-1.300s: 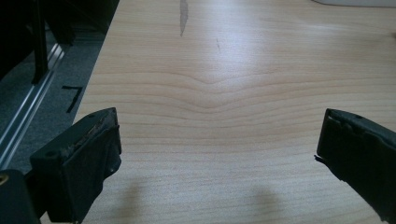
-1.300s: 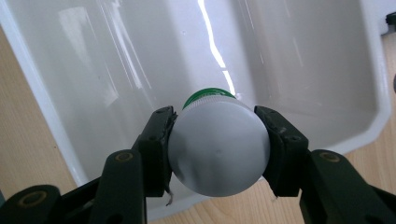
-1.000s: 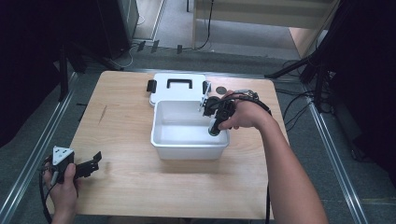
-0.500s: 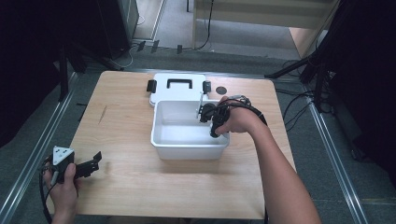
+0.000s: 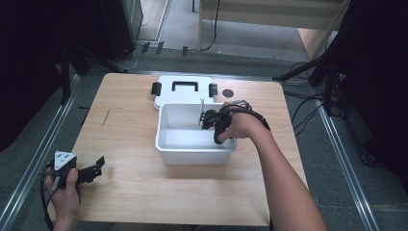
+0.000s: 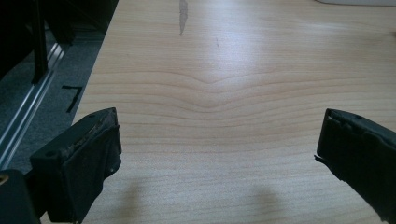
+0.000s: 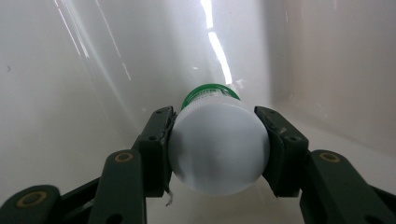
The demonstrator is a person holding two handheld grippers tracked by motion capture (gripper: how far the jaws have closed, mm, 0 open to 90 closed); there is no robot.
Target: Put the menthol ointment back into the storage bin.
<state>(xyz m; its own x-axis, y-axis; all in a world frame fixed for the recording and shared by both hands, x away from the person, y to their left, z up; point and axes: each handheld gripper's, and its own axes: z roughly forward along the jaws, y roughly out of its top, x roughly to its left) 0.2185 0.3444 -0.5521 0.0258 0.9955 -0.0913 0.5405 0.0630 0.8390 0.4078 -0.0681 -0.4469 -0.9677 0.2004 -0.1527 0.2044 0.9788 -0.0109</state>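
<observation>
Gripping a white bottle with a green cap, the right tongs press their pads against both of its sides, cap end pointing away from them. In the high view the right tongs sit inside the white bin, near its right wall, with the person's right hand over the bin's right rim. Behind the bin, touching its far side, lies the white lid with a black handle and black clips. A small dark disc rests just right of the lid. Well left and in front of the bin, the left tongs lie low over the bare table, released, jaws wide apart with nothing between them. The left hand holds them at the table's near-left corner.
</observation>
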